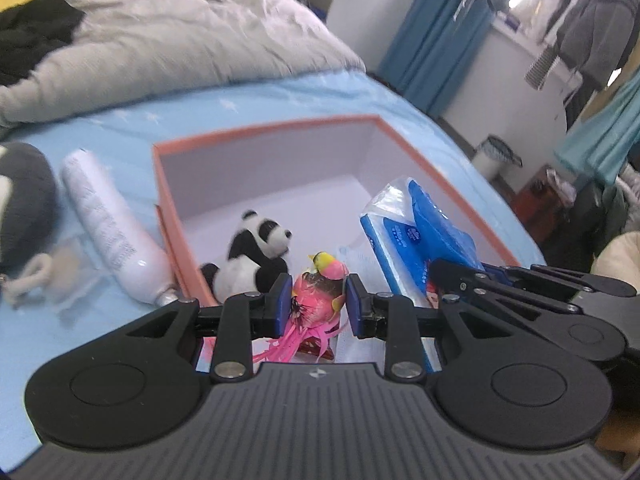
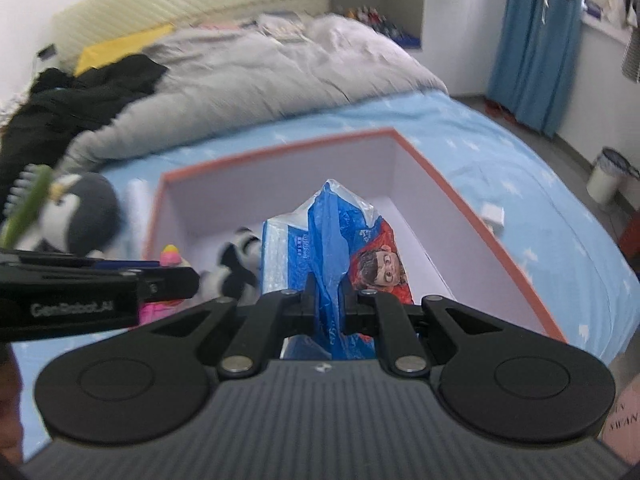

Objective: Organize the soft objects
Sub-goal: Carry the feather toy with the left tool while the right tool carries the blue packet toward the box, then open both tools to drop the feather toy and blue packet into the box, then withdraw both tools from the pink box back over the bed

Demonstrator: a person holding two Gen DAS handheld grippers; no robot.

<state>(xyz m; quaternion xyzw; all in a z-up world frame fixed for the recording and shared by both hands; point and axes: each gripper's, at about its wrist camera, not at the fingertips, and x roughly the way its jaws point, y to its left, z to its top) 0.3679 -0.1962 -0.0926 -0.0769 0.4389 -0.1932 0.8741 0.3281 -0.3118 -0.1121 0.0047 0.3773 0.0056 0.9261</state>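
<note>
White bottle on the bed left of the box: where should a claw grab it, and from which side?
Take the white bottle across its straight middle, coming from above with the claw's fingers straddling its width. It lies flat on the blue sheet, its body even there and narrowing towards the neck. The orange box crowds its neck end, so stay clear of that end.

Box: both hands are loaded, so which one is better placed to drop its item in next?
Probably left. The left gripper holds the pink toy just over the box, beside the panda. The right gripper grips the bulkier tissue pack, also over the box.
</note>
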